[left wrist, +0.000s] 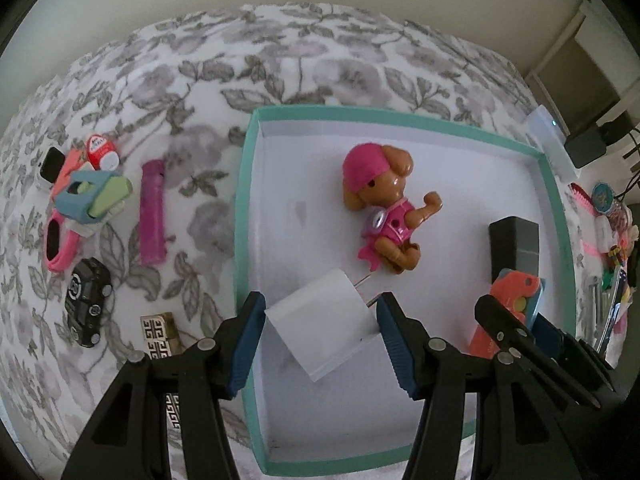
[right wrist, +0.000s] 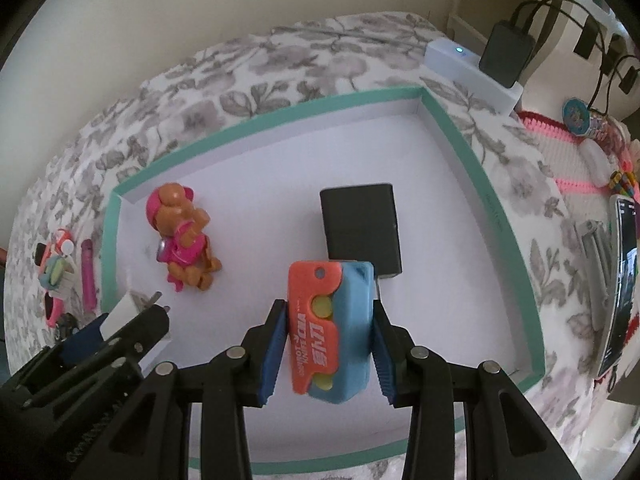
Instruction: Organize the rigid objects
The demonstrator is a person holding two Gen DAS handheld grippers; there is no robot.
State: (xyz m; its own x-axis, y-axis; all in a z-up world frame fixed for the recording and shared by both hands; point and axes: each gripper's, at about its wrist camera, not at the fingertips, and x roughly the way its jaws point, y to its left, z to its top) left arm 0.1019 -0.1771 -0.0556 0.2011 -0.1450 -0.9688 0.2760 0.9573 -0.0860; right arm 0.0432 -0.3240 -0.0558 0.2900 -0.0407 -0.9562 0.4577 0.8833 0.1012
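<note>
A teal-rimmed white box (left wrist: 245,184) (right wrist: 452,120) lies on a floral cloth. In it lie a pink-and-brown toy dog (left wrist: 384,208) (right wrist: 182,236) and a black block (left wrist: 516,244) (right wrist: 362,228). My left gripper (left wrist: 320,320) is shut on a white plug adapter (left wrist: 324,324) over the box's near left part; its prongs point toward the dog. My right gripper (right wrist: 330,334) is shut on an orange-and-blue case (right wrist: 330,328), held over the box just before the black block. That case also shows in the left wrist view (left wrist: 508,300).
Left of the box lie a magenta stick (left wrist: 152,212), a black toy car (left wrist: 88,300), a pink pair of glasses (left wrist: 58,244), a blue-green toy (left wrist: 92,196) and a patterned box (left wrist: 160,334). Right of the box are a white hub (right wrist: 472,76), chargers, a phone (right wrist: 620,280).
</note>
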